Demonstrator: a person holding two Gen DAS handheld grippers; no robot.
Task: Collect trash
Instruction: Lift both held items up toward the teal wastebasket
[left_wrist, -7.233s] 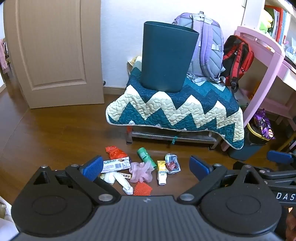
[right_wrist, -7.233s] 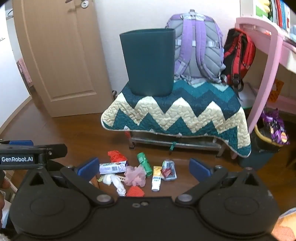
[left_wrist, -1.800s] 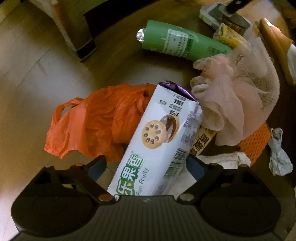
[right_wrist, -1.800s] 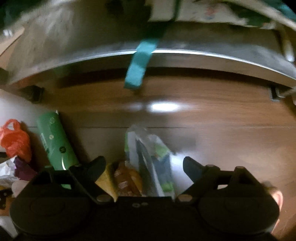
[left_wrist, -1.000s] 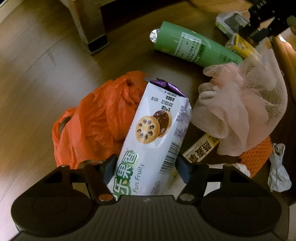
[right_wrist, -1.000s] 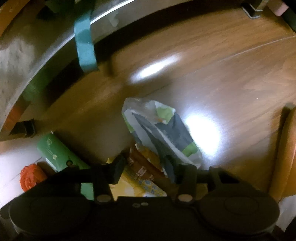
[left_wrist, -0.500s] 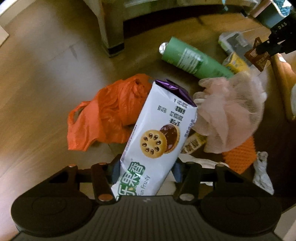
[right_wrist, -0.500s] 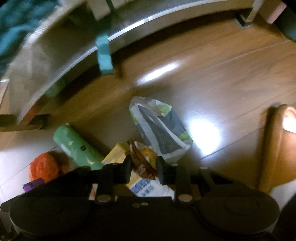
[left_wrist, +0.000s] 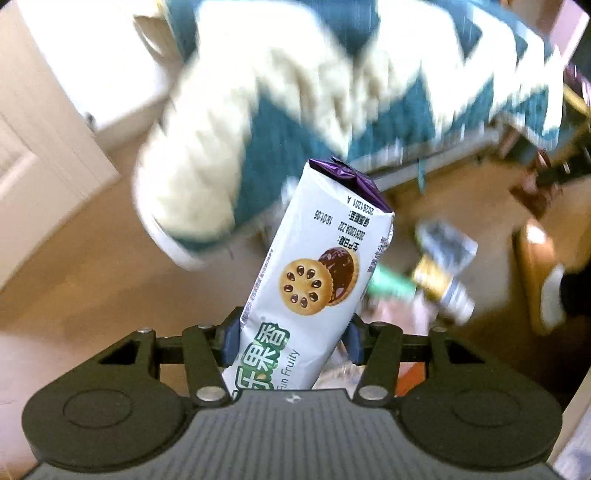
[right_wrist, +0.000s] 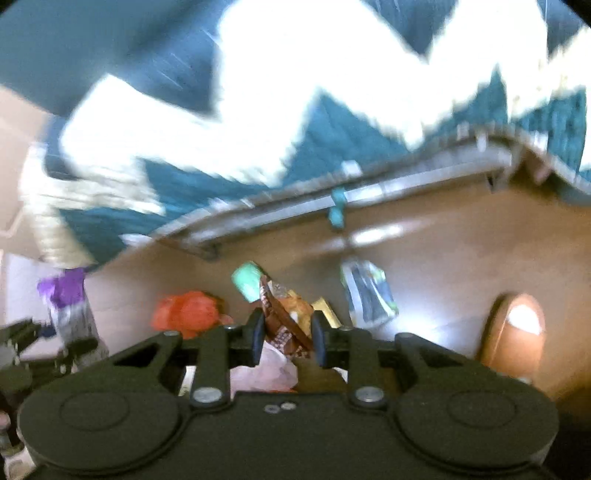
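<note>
Wooden flooring (left_wrist: 74, 280) fills the lower part of both wrist views, with a pale door (left_wrist: 33, 122) at far left and a teal-and-cream zigzag quilt (left_wrist: 280, 92) draped over a low metal-framed bench (right_wrist: 369, 192) across the top, all heavily blurred.

At left, the left gripper (left_wrist: 291, 336) has its blue pads pressed against the sides of a white biscuit packet (left_wrist: 317, 273), about half closed around it; the packet sticks up and away from the fingers, its purple crimped end tilted toward the quilt, clear of the floor. In the right wrist view that same packet shows as a blurred purple-and-white shape at far left.

On the floor below lie an orange plastic bag (right_wrist: 188, 312), a green tube (right_wrist: 248, 280), a yellow tube (left_wrist: 443, 280) and a grey-green foil pouch (right_wrist: 367, 291), close together in front of the bench.

At right, the right gripper (right_wrist: 286, 341) is narrowly closed on a crumpled brown wrapper (right_wrist: 280, 325), which stands up between its pads above the litter. A pale pink mesh (right_wrist: 264, 373) shows just beneath the fingers. Farther right, a brown rounded object (right_wrist: 517, 332) rests on the floor; what it is cannot be told.
</note>
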